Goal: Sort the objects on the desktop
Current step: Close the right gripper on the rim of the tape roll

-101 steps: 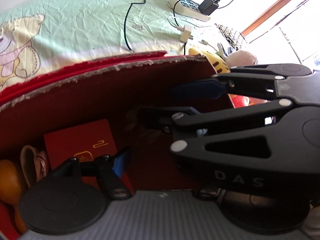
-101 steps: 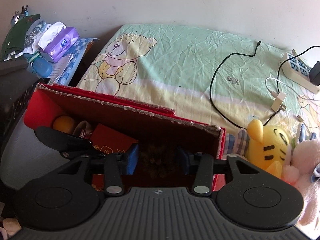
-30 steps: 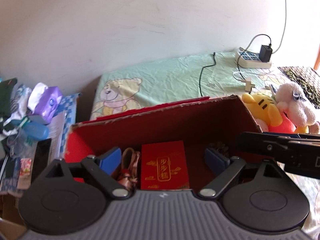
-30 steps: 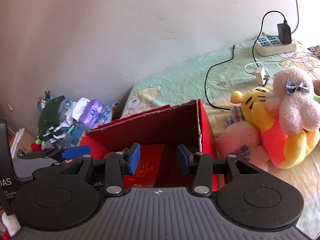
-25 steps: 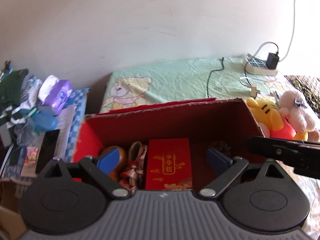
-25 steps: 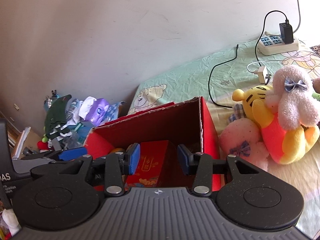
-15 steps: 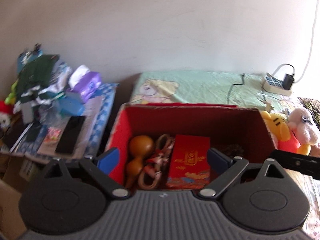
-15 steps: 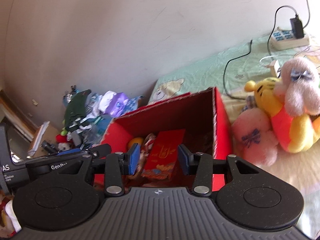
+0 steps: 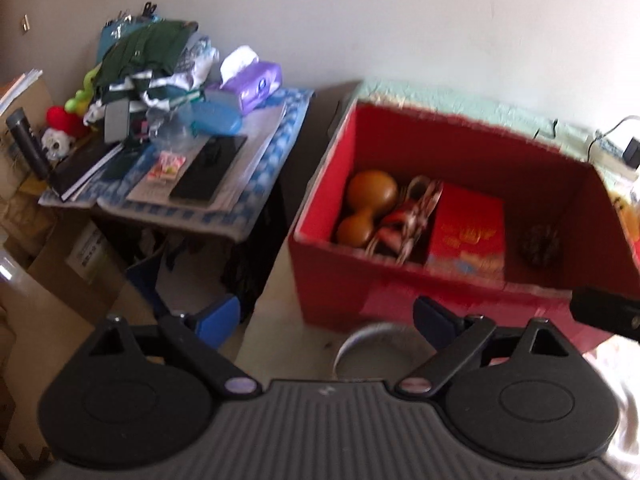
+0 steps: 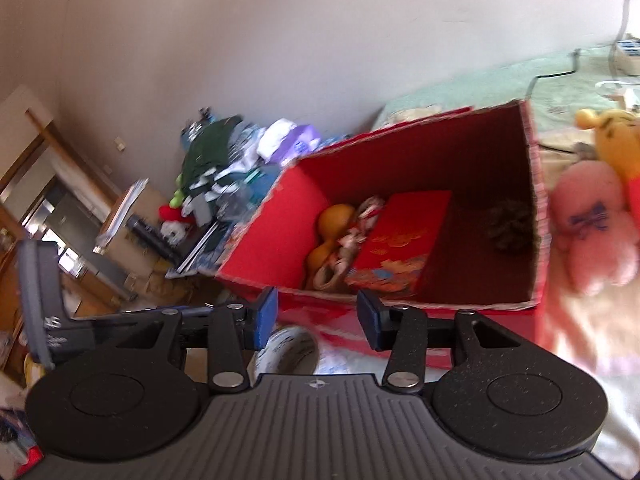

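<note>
Bed point(image 10: 568, 92): pale green sheet, carrying the box and soft toys; a power strip point(image 10: 629, 49) lies near its far right corner.
Side table point(image 9: 276, 128): stands left of the bed, checked blue cloth on top, piled with green clothing point(image 9: 148, 50), a purple tissue pack point(image 9: 254, 84) and a black flat device point(image 9: 210, 168).
Red box point(image 9: 340, 276): open-topped cardboard, sitting at the bed's left edge, just beside the side table.
Pink plush point(image 10: 592, 224): on the bed, touching the box's right wall; a yellow plush point(image 10: 616, 140) sits behind it.
Red packet point(image 9: 466, 236): flat, gold print, lying near the middle of the box floor.
Gourd point(image 9: 366, 206): orange-brown, at the box's left end, close to its left wall.
Knotted cord ornament point(image 9: 408, 220): red and white, between the gourd and the red packet, touching both.
Dark pine cone point(image 9: 540, 246): alone at the box's right end, apart from the packet.
Tape roll point(image 10: 290, 350): whitish ring just in front of the box's near wall, blurred.
Left gripper point(image 9: 326, 320): empty, blue pads spread wide, hovering before the box's near-left corner.
Right gripper point(image 10: 316, 316): empty, pads parted, held at the box's near wall above the tape roll.
</note>
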